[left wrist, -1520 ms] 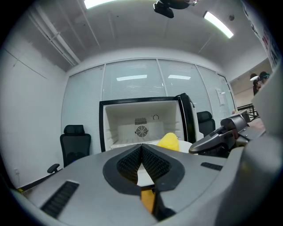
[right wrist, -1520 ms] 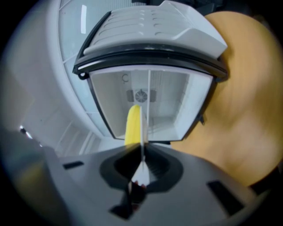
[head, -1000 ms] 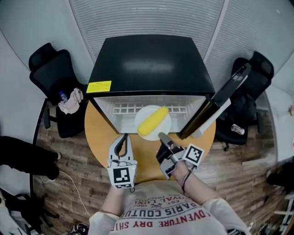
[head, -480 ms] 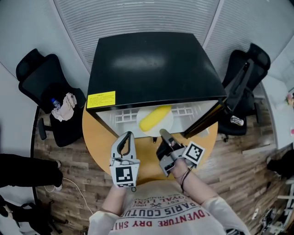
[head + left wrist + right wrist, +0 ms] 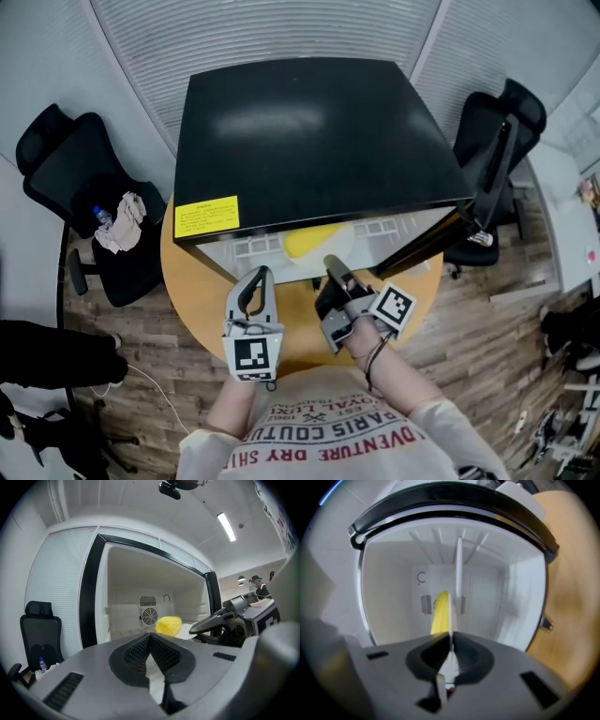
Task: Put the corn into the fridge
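The yellow corn [image 5: 314, 240] lies on a white plate [image 5: 323, 255], both half hidden under the black top of the mini fridge [image 5: 309, 131]. My right gripper [image 5: 330, 272] is shut on the plate's near rim, holding it inside the fridge opening. In the right gripper view the plate [image 5: 458, 573] shows edge-on between the jaws, and the corn [image 5: 439, 613] lies along its left side. My left gripper [image 5: 255, 279] hovers shut and empty over the table, left of the plate. From the left gripper view the corn [image 5: 168, 625] sits in front of the fridge's rear fan.
The fridge stands on a round wooden table [image 5: 192, 281], its door [image 5: 483, 183] swung open to the right. A black office chair [image 5: 75, 187] with a cloth and bottle stands on the left, another chair [image 5: 511, 122] behind the door. The white fridge interior [image 5: 506, 597] shows around the plate.
The plate with the corn has moved forward, deeper into the fridge, still held by the right gripper. The fridge top now hides more of it. The left gripper has stayed put.
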`<state>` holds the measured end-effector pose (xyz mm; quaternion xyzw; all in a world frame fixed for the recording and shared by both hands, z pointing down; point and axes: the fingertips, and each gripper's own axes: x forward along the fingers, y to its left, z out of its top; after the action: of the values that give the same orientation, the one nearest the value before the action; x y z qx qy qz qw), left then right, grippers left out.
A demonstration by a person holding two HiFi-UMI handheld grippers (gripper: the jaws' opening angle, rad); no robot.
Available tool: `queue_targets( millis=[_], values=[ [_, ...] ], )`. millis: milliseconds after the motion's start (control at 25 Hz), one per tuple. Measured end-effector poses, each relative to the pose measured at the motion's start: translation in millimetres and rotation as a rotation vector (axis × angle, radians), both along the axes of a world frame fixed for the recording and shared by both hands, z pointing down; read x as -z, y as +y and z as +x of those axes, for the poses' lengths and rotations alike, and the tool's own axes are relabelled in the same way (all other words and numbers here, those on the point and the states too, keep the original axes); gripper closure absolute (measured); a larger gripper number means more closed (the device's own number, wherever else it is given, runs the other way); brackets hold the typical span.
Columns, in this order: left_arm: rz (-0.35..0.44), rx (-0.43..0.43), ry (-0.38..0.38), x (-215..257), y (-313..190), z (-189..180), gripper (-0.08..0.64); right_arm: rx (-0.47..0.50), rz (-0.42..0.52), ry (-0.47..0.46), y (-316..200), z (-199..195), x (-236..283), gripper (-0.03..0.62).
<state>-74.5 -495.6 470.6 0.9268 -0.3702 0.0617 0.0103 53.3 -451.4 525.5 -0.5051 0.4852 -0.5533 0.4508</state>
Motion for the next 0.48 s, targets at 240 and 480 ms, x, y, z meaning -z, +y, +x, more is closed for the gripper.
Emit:
queue_targets(
  millis=[240,480],
  values=[
    [-0.005,-0.011,0.001,-4.4,-5.9,2.6,0.528,-0.024,-0.01,0.004,-9.2,2.1,0.6,0.546],
    [0.004,-0.015,0.004,-2.7,-8.0,7.6,0.528,-0.049,-0.001,0.025,-17.0,1.6,1.0,0.54]
  ],
)
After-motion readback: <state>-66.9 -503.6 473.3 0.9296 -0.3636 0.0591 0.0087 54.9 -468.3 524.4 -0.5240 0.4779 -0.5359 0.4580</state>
